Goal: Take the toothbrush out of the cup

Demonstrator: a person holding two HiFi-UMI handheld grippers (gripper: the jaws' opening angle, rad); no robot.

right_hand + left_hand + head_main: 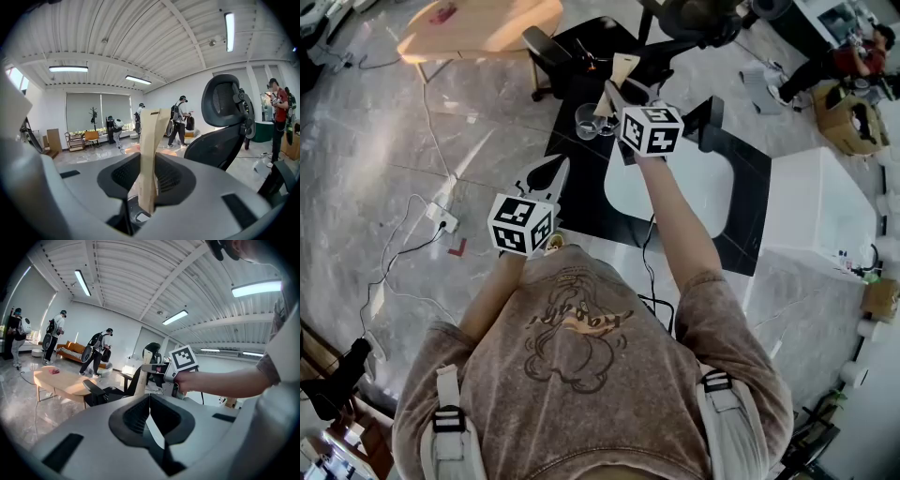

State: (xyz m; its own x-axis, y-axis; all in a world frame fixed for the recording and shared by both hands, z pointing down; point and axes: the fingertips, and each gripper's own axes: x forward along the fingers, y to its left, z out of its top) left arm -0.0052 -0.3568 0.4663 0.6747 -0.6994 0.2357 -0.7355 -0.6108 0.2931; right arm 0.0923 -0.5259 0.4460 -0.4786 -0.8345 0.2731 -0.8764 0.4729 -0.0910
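Observation:
A flat beige paper-wrapped toothbrush (150, 154) stands upright between the jaws of my right gripper (149, 165), which are shut on it. In the head view this gripper (615, 94) hangs just right of and above a clear glass cup (587, 120) on the black table (581, 187), and the toothbrush (624, 66) is outside the cup. The left gripper view shows the same toothbrush (142, 375) held up by the right gripper (150, 367). My left gripper (555, 171) is nearer me, off the table's left edge, its jaws (150, 397) shut with nothing in them.
A white board (675, 187) lies on the black table. A black office chair (551, 52) and a wooden table (478, 23) stand beyond it. A white block (816, 206) is at the right. Cables and a power strip (442, 220) lie on the floor at left. Several people stand far off.

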